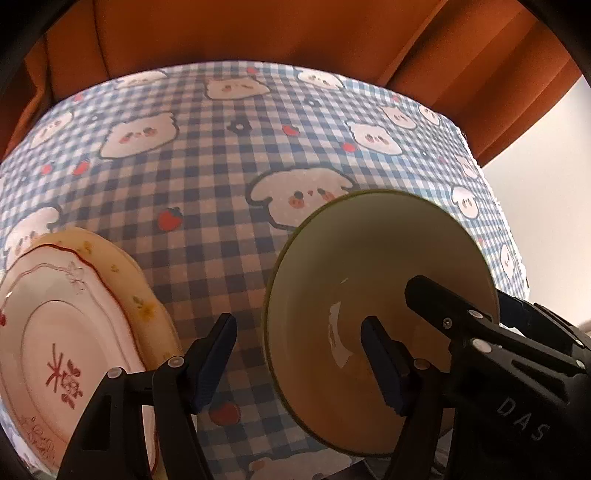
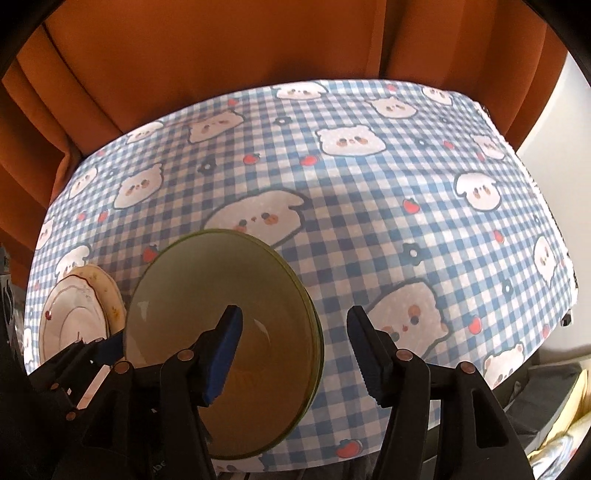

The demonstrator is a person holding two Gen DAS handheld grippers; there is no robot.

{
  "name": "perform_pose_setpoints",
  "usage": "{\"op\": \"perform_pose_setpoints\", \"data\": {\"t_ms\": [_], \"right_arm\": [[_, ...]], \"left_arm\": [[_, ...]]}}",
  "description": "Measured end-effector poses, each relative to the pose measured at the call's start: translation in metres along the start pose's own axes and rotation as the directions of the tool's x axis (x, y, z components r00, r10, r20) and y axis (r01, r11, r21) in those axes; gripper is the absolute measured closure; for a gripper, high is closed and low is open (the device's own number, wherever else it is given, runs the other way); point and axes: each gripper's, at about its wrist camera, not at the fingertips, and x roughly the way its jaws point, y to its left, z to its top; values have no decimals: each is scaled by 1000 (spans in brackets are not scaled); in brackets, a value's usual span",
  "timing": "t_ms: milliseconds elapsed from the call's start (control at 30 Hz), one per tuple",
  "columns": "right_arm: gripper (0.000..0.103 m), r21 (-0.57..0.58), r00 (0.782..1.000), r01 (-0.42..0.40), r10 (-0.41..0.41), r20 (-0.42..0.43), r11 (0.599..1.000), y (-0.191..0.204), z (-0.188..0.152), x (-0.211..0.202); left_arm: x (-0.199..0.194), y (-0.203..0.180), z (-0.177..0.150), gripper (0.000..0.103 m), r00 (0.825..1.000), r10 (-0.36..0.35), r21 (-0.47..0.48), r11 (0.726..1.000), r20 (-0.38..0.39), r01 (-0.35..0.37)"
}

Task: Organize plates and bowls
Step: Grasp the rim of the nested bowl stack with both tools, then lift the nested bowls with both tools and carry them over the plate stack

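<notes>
- Left hand-held gripper (image 1: 299, 360): jaws parted to a middling gap, nothing pressed between the pads. Its right finger hangs over the inside of the green bowl (image 1: 354, 295); its left finger is over the cloth, between the bowl and the plates.
- Right hand-held gripper (image 2: 295, 354): jaws likewise parted, pads off everything. The bowl's right rim lies in the gap; the left finger sits over the bowl's inside, the right finger over bare cloth.
- Green bowl: stands on the bench near its front edge, cream-yellow inside, olive rim. In the right wrist view the rim (image 2: 310, 317) shows layered edges, so it may be more than one bowl nested; cannot tell for certain.
- Plates: a white scalloped plate (image 1: 55, 332) with red line decoration lies on top of a pale yellow plate (image 1: 144, 306), to the left of the bowl, near it but apart.
- Bench (image 1: 207, 155): covered by a blue-and-white checked cloth with cartoon animal faces and strawberries.
- Orange curtain (image 1: 240, 33) hangs behind the far edge.
</notes>
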Motion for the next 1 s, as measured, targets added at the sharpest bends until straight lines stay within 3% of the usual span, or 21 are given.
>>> {"op": "perform_pose_setpoints", "data": {"t_ms": [200,433,633,767,833,1000], "right_arm": [[39,52,999,-20,22,-38,998,-8,0,14],[39,69,990,-108,114,-83,992,-14,7,34],[40,80,968,-214,223,-119,974,-23,11,49],[51,102,938,-306,318,-135,946,-30,12,56],[60,89,928,-337,347,-137,937,-28,13,56],[61,68,917,-365,371,-147,929,-28,14,55]], "left_arm": [[8,3,3,34,999,-10,-7,1000,-31,10],[18,2,8,37,998,31,-45,998,-57,-34],[18,-5,8,38,997,70,-56,996,-43,-72],[18,-7,7,39,995,90,-70,993,-41,-93],[17,-10,7,45,995,97,-67,993,-39,-99],[18,-17,6,47,991,132,-83,987,-37,-135]]}}
